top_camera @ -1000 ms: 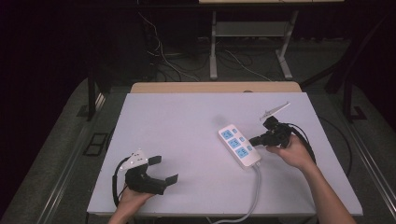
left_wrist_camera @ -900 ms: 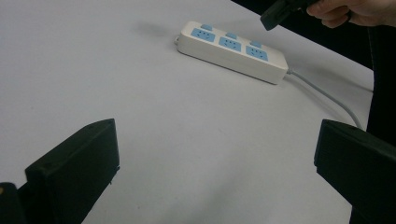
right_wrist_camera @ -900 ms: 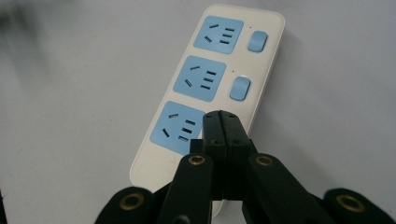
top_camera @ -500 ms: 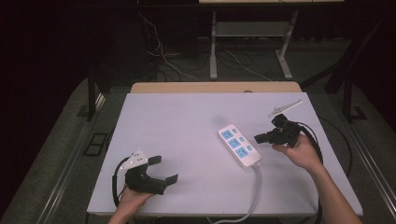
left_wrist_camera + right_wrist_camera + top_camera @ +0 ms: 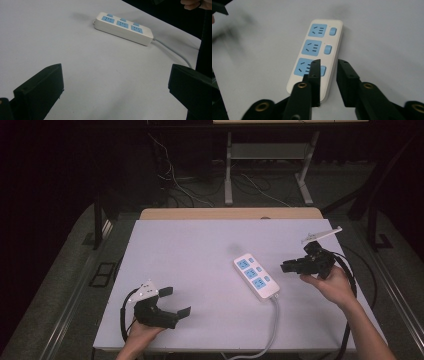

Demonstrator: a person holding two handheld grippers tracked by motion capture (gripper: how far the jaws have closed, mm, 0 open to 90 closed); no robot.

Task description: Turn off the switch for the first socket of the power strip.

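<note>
Left gripper (image 5: 175, 302) rests near left table edge, jaws spread wide, empty, unmoved. White power strip (image 5: 256, 275) lies right of table centre, cord trailing off near edge. Right gripper (image 5: 289, 266) has drawn back right, off strip, now hovering just beside it; jaws nearly closed, narrow gap, holding nothing. Judgement: switch-press step likely over, or re-aim pending.

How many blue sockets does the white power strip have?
3, in one row along the power strip: far socket, middle socket, and near socket, partly behind the right tool.
</note>
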